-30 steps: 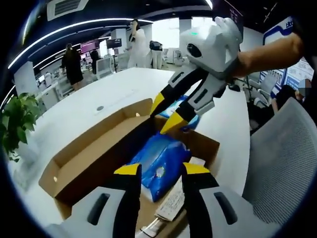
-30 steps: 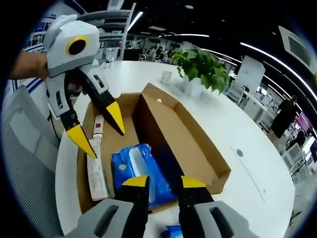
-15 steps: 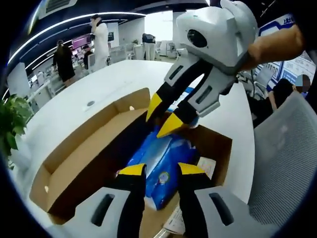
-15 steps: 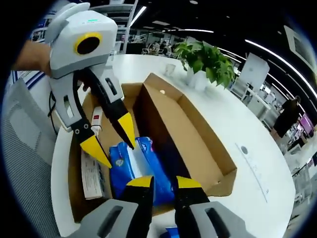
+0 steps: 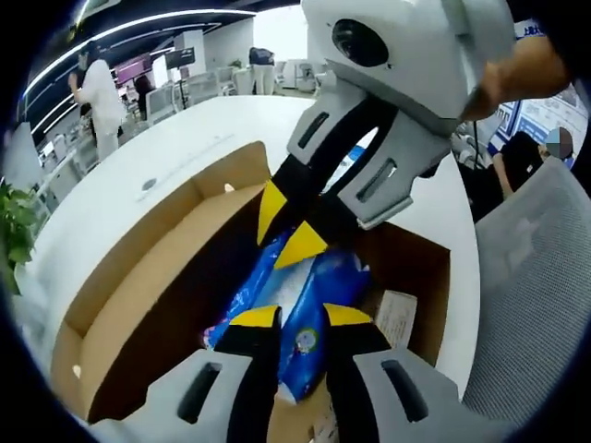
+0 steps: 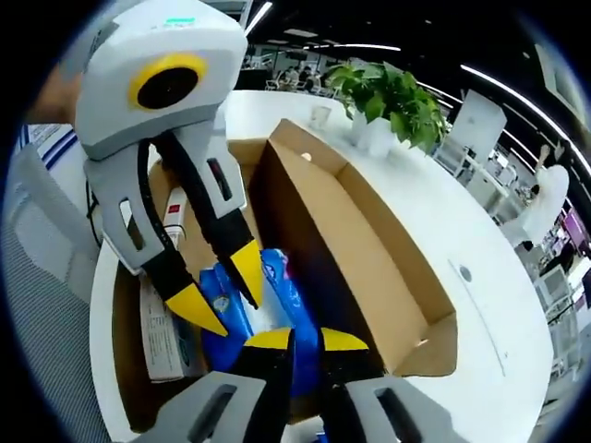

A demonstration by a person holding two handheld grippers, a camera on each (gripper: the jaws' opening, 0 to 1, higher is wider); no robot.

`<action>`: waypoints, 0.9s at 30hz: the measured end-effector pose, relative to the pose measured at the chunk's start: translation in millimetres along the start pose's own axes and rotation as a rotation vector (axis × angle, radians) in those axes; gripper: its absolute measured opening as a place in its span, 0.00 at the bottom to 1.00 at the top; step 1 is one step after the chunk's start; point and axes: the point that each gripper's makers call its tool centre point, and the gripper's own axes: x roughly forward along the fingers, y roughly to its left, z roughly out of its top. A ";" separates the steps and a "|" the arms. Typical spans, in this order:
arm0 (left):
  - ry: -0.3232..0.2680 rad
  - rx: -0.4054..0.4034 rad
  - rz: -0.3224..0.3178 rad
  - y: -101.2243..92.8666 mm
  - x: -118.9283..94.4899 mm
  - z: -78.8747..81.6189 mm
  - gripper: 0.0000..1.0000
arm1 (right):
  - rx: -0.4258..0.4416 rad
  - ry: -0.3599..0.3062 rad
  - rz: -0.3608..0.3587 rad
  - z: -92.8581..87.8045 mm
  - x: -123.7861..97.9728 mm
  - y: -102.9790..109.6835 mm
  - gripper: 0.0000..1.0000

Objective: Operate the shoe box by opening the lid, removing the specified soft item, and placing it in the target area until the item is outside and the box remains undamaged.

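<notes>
The shoe box (image 5: pixel 138 277) sits open on the white surface (image 5: pixel 175 148), its lid folded back flat beside it, and the soft blue pack (image 5: pixel 309 305) lies inside along the box's inner wall, next to a white printed carton (image 6: pixel 162 323). Both tongs have dropped into the box since a second ago — the left tongs (image 5: pixel 291 318) now stand with their yellow tips parted astride the near end of the pack, and the right tongs (image 6: pixel 305 340) do the same from the opposite end, jaws apart and narrowly spaced over the blue film. Neither pair has closed on anything yet, as far as the gap between the tips shows. In the earlier pictures the tongs hovered higher, with more of the box floor and the pack's full outline visible between them; now each pair looms large in the other's view and the pack is partly covered by the tips. The lid step looks done, so the task appears to be at the grasp — a pinch on the pack's wrapper should lift it clear without dragging on the cardboard walls. A potted plant (image 6: pixel 383 101) stands well beyond the box on the surface.
</notes>
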 end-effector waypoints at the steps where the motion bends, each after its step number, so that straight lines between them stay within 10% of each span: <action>1: 0.003 0.011 -0.003 -1.0 1.0 -0.7 0.12 | -0.007 0.005 -0.002 -1.0 1.4 0.1 0.02; 27: 0.006 0.112 0.023 -1.7 -24.7 -2.0 0.00 | 0.007 -0.055 -0.014 19.9 -11.1 -3.8 0.00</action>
